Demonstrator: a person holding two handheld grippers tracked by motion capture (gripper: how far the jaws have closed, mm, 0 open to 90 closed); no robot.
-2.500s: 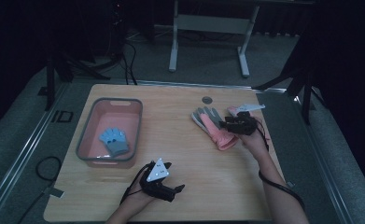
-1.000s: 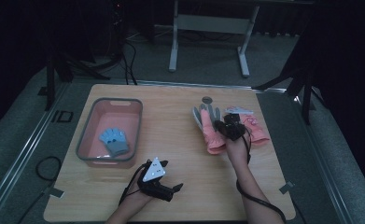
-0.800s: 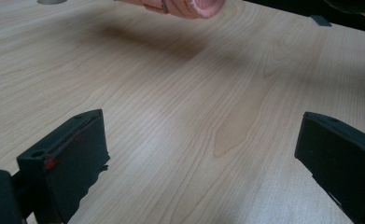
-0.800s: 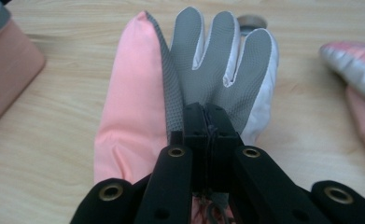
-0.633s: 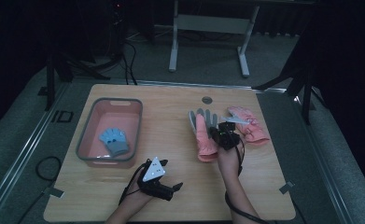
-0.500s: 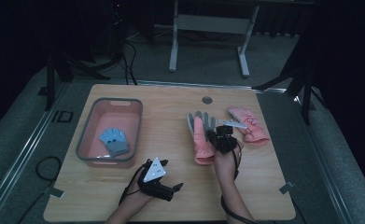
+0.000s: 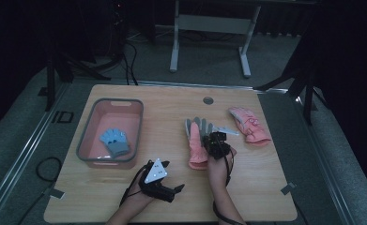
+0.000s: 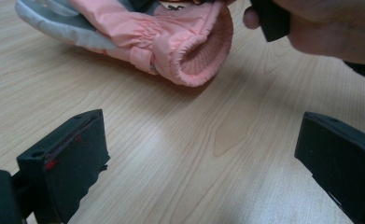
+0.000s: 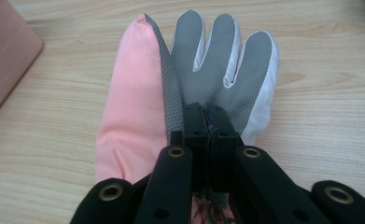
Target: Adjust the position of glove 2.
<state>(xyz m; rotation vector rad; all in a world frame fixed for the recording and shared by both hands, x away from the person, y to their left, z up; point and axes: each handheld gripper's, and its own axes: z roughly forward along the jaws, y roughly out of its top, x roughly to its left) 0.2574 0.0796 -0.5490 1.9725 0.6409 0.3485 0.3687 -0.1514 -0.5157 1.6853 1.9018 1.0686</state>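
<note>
1. High view: the right gripper (image 7: 217, 143) sits on the pink-and-grey glove (image 7: 197, 145) in the middle of the tabletop (image 7: 172, 108), its jaws pinched together on the glove's fabric. Compared with a couple of seconds ago, this glove has been dragged leftward and towards the person, away from the second pink glove (image 7: 249, 125), which now lies alone near the far right. The left gripper (image 7: 164, 187) rests at the near edge, unmoved over those frames. A pink basket (image 7: 85, 145) at the left already holds a blue glove (image 7: 115, 142). My reading: the glove in hand is being carried towards that basket, with roughly half the tabletop left to cross.

2. Left gripper view: the left gripper's jaws stand wide apart with bare tabletop (image 8: 180, 154) between them, holding nothing. Ahead lies the cuff end of the pink-and-grey glove (image 8: 189, 51), its ribbed opening facing the camera, and the person's right hand (image 8: 329, 28) comes in at the upper right.

3. Right gripper view: the jaws of the right gripper (image 9: 207, 116) meet tightly on the grey palm of the glove (image 9: 217, 60), near the base of its fingers. A fold of pink fabric lies at the left, and the corner of the basket (image 9: 5, 56) shows at the upper left, so the basket is nearby but not yet reached.
</note>
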